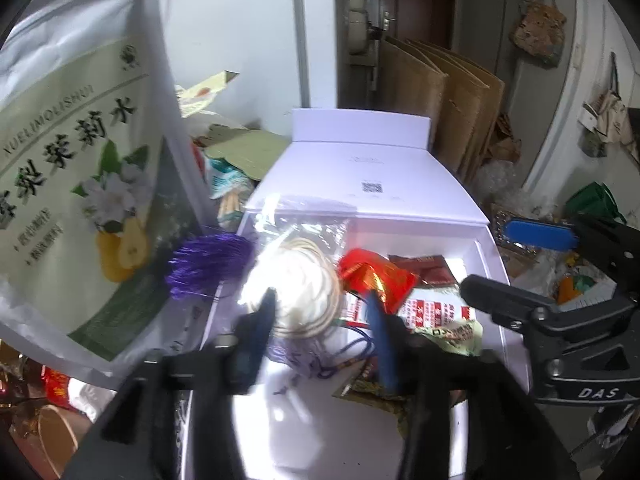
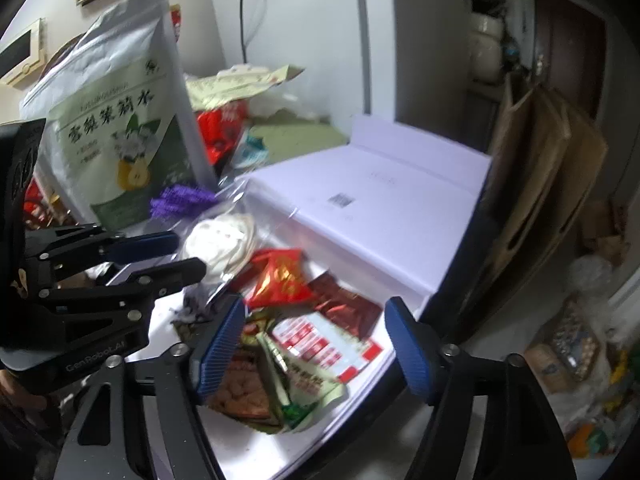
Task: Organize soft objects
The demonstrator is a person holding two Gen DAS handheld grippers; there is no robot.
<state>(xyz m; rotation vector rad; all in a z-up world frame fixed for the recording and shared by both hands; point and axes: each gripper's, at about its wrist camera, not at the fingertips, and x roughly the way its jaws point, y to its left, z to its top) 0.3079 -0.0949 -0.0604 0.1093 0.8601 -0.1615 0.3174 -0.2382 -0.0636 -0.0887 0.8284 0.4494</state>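
An open white box (image 1: pixel 491 264) holds soft packets. Inside lie a round white item in a clear bag (image 1: pixel 294 292) (image 2: pixel 222 244), a red foil packet (image 1: pixel 376 280) (image 2: pixel 280 276), a dark red packet (image 2: pixel 348 308), a red and white packet (image 2: pixel 332 344) and a green packet (image 2: pixel 304 392). My left gripper (image 1: pixel 322 332) (image 2: pixel 188 254) is open just over the round white item, not pressing it. Open too, the right gripper (image 2: pixel 316 344) (image 1: pixel 486 256) hovers above the packets at the box's right, holding nothing.
A big white and green stand-up pouch (image 1: pixel 80 160) (image 2: pixel 112 132) stands left of the box, a purple tassel (image 1: pixel 208 264) at its foot. The raised box lid (image 1: pixel 360 168) lies behind. Cardboard sheets (image 1: pixel 452 112) lean at the right, with clutter on the floor.
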